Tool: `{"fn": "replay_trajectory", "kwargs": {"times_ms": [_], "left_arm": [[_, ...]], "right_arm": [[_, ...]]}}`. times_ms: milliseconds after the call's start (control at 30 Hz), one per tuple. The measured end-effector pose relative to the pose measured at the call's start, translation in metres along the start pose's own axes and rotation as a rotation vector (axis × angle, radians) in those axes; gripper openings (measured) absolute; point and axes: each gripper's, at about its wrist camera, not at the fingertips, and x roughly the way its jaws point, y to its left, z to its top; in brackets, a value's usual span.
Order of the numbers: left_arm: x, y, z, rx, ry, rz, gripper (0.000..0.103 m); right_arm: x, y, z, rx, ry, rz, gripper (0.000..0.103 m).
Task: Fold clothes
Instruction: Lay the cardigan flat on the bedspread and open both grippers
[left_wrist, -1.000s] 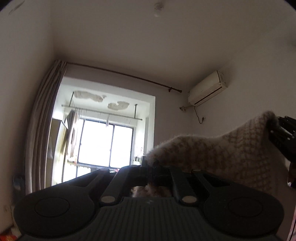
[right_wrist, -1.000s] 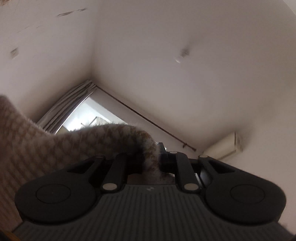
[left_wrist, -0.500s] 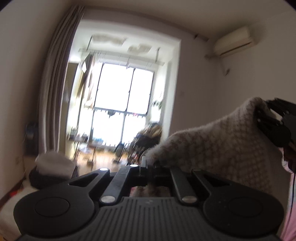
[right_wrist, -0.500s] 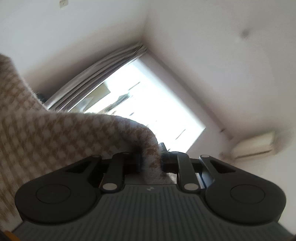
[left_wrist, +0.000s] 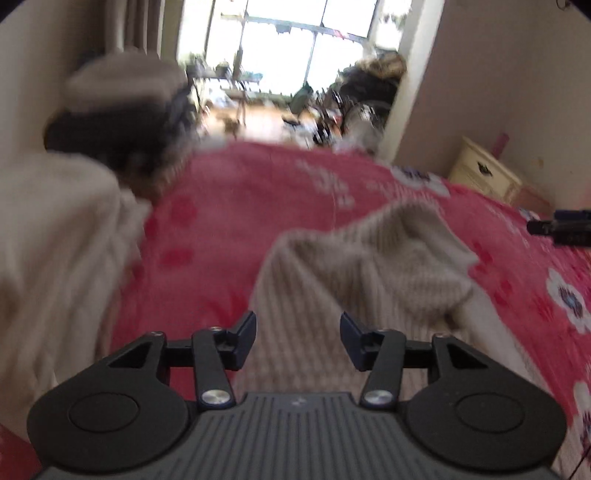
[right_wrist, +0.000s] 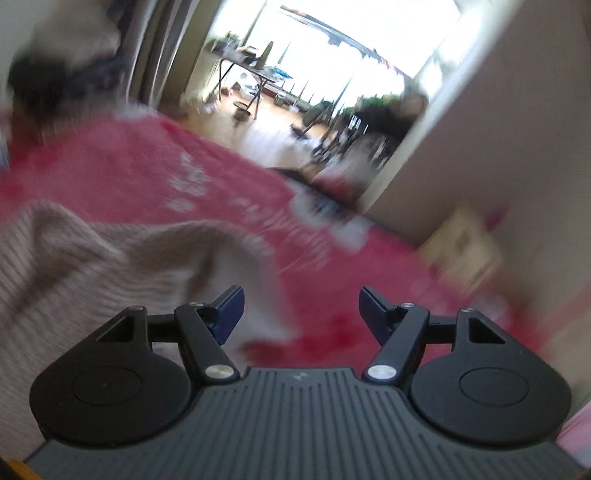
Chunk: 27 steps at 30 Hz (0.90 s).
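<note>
You are letting go: the left gripper (left_wrist: 298, 341) and right gripper (right_wrist: 302, 312), jaws just opening, are gripping nothing (both blurred), so the sweater (left_wrist: 369, 266) is lying rumpled on the red bedspread (left_wrist: 240, 206), ready for folding.

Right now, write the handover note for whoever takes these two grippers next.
Left gripper: open, jaws just opened, nothing between them, above the beige knit garment.
Right gripper: open, jaws just opened, empty, at the garment's right edge.
Garment: released, lying rumpled on the red floral bedspread. A cream quilt lies to its left.
Done: garment laid down on the bed.
Left: flatten it, then fold; no fold shows yet. Both views are blurred.
</note>
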Motion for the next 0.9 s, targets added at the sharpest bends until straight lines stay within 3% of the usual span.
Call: {"fn": "replay_trajectory", "kwargs": {"times_ms": [100,267,333,433,600,633,767,900], "left_arm": [[-0.015,0.005,-0.014,0.068,0.053,-0.077,0.057],[-0.063,0.001,-0.057,0.186,0.191,-0.290,0.066],[-0.074,0.005,-0.075,0.206,0.253,-0.331,0.072],[-0.077,0.017,-0.101,0.172,0.369,-0.329,0.072],[-0.068,0.041,-0.122,0.081,0.456,-0.330,0.072],[-0.065,0.045,-0.123,0.053,0.471,-0.340,0.072],[-0.065,0.054,-0.123,-0.010,0.472,-0.388,0.072],[-0.061,0.062,-0.118,-0.113,0.481,-0.450,0.072]], "right_arm": [[-0.021,-0.018,-0.038,0.280,0.042,0.194,0.069],[-0.050,-0.009,-0.102,0.550,0.199,0.546,0.069],[-0.063,0.009,-0.121,0.599,0.255,0.694,0.069],[-0.076,0.058,-0.141,0.563,0.332,0.881,0.069],[-0.059,0.141,-0.146,0.404,0.467,1.063,0.065],[-0.056,0.152,-0.147,0.391,0.496,1.092,0.063],[-0.063,0.176,-0.145,0.366,0.573,1.173,0.036],[-0.088,0.185,-0.140,0.261,0.529,1.219,0.036]]}}
